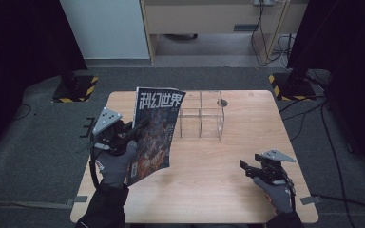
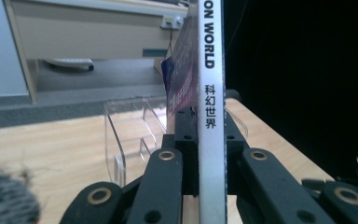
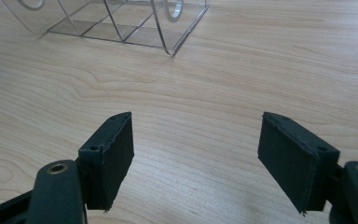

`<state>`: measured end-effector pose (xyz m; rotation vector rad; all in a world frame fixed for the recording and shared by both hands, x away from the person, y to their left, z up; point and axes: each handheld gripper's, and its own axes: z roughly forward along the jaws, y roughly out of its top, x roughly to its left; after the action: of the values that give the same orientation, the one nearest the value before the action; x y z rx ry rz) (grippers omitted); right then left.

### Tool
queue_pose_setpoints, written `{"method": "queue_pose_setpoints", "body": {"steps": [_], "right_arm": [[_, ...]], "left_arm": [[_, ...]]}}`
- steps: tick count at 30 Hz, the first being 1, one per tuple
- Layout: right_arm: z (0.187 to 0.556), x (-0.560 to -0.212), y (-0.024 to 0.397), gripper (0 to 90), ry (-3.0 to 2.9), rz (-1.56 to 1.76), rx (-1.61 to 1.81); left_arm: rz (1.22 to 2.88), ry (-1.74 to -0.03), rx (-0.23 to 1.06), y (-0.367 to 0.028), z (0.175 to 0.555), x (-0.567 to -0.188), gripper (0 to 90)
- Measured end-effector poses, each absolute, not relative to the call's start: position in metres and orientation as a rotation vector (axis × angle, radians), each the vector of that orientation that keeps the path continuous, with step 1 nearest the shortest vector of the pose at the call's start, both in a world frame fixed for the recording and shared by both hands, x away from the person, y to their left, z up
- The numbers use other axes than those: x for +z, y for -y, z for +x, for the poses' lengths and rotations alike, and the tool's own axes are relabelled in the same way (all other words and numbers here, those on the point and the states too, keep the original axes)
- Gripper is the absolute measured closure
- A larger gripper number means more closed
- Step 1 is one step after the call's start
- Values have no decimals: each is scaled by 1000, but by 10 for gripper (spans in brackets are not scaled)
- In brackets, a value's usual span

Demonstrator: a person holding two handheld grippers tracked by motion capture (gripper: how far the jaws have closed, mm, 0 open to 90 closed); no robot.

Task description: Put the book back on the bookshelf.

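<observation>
Left gripper [image 1: 134,129]: left of centre in the high view, its jaws pinch a magazine; in the left gripper view both black jaws press against the spine from either side, at the bottom middle of the frame.
Left hand [image 1: 114,166]: grey-gloved, at the lower left of the high view, below the gripper.
Magazine [image 1: 154,133]: held upright and off the table, left of centre in the high view, cover toward the camera with large white characters across its top; in the left gripper view its white spine [image 2: 210,93] runs straight up the middle of the frame.
Right gripper [image 1: 245,167]: lower right of the high view, jaws spread with nothing between them; in the right gripper view the two pads [image 3: 109,154] stand well apart over bare wood.
Right hand [image 1: 278,192]: grey-gloved, at the bottom right of the high view.
Clear acrylic organiser [image 1: 202,116]: middle of the high view, just right of the magazine, with compartments; upper left of the right gripper view.
Table [image 1: 247,133]: light wood, bearing the organiser.
</observation>
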<state>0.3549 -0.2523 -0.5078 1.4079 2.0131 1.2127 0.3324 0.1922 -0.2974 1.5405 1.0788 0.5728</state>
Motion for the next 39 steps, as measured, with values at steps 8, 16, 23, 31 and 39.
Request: {"method": "queue_pose_setpoints", "body": {"steps": [8, 16, 23, 31, 39], "right_arm": [[356, -512, 255, 268, -2009, 1409, 1188], [355, -517, 261, 265, -2005, 1422, 1159], [355, -523, 265, 240, -2003, 1422, 1108], [355, -526, 264, 229, -2030, 1427, 1063], [355, -528, 263, 223, -2042, 1413, 1044]], "left_arm": [[1507, -1097, 615, -189, 356, -284, 820], [1511, -1132, 633, -178, 385, -285, 820], [1511, -1148, 661, -167, 411, -286, 820], [1507, -1176, 691, -161, 430, -291, 820], [1475, -1202, 705, -158, 446, -301, 820]]}}
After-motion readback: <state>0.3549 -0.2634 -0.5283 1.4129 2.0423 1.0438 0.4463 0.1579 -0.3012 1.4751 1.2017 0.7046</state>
